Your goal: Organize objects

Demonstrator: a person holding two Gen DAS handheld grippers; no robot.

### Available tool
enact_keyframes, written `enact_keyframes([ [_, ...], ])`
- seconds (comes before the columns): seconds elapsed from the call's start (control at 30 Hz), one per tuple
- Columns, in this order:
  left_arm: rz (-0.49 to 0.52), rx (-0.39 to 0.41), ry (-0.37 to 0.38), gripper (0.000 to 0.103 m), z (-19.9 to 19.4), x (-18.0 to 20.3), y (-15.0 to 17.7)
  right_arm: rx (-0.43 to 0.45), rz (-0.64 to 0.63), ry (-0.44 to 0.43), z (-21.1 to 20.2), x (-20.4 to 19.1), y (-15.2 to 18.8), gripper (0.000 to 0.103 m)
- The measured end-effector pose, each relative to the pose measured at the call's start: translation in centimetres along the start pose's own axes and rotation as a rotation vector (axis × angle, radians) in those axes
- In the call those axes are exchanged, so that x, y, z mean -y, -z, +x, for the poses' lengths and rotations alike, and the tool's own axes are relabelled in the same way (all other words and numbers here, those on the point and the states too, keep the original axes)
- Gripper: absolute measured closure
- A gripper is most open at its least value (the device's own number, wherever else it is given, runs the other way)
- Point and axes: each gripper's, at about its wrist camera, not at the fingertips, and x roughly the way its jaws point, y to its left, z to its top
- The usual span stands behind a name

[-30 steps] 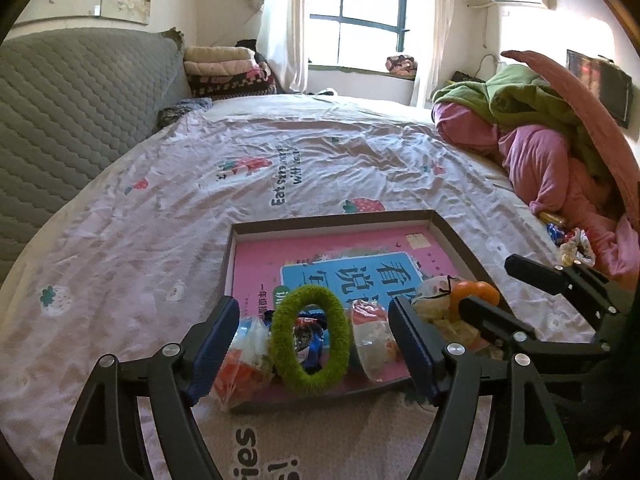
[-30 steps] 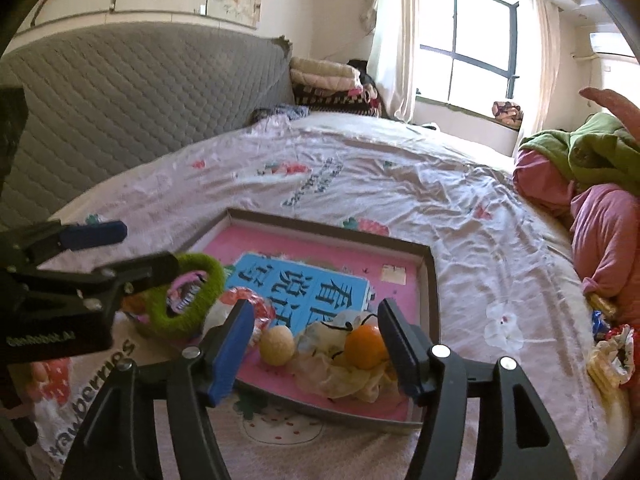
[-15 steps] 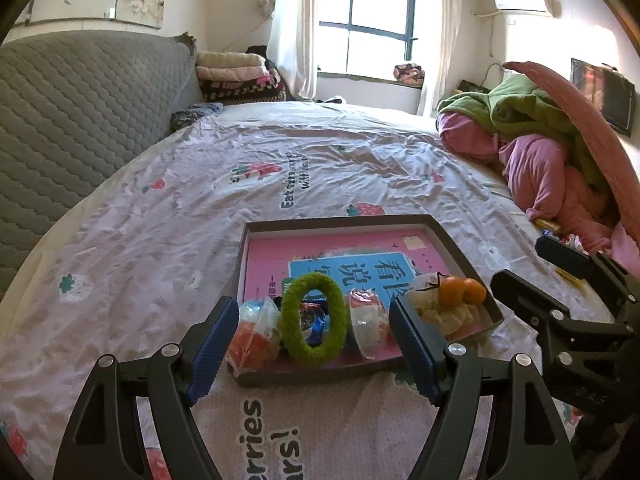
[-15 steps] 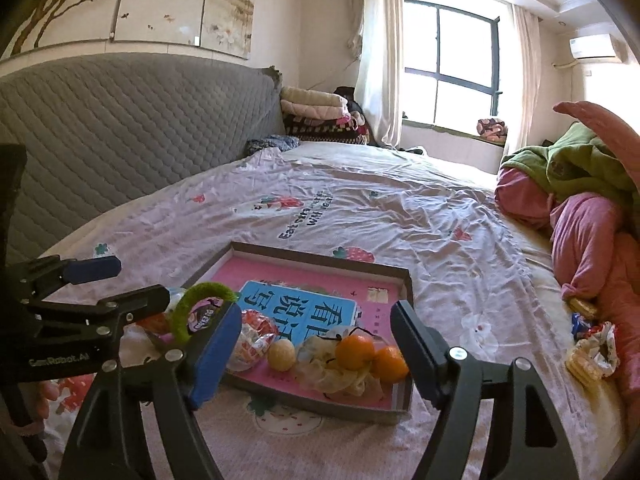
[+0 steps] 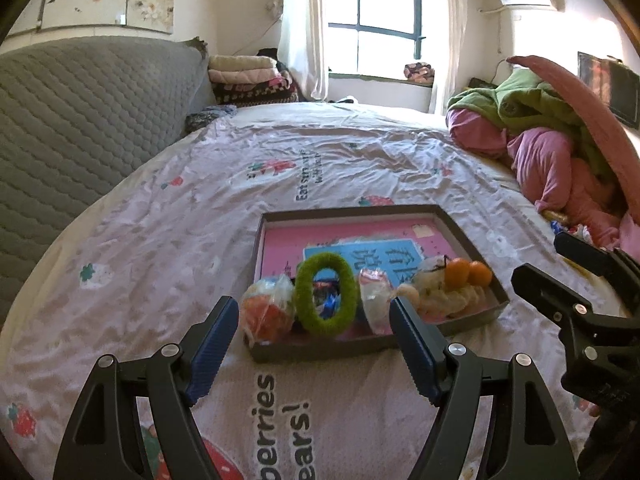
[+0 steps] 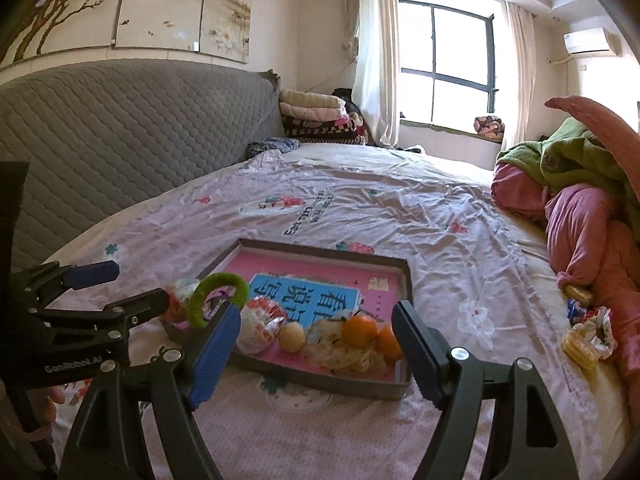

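A shallow grey tray [image 5: 466, 230] lies on the bed with a pink and blue book [image 5: 360, 240] in it. Along its near edge stand a green fuzzy ring [image 5: 326, 294], wrapped snack packets [image 5: 266, 310], a pale round ball [image 6: 291, 336] and two oranges [image 5: 468, 272] on a crumpled plastic bag. The tray also shows in the right wrist view [image 6: 405, 280]. My left gripper [image 5: 314, 336] is open and empty, just short of the tray. My right gripper [image 6: 316, 344] is open and empty, also short of the tray.
The bed has a pink strawberry-print sheet [image 5: 180, 240] and a grey quilted headboard [image 5: 80, 120]. Pink and green bedding [image 5: 560, 140] is heaped at the right. Loose snack wrappers [image 6: 588, 332] lie beside it. Folded blankets [image 6: 316, 116] are stacked near the window.
Both grippers have drawn back and up from the tray, which now looks smaller and farther off. Both stay open and empty. The things in the tray have not moved.
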Motion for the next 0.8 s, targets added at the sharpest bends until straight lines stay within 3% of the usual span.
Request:
enact_keyframes([
  [0.47, -0.008, -0.06, -0.023, 0.024, 0.5, 0.8, 5.4, -0.058, 0.025, 0.005, -0.6, -1.8, 3.8, 0.025],
  [0.8, -0.036, -0.061, -0.035, 0.024, 0.2, 0.6, 7.6, -0.083, 0.068, 0.02, -0.9, -2.0, 6.4, 0.025],
])
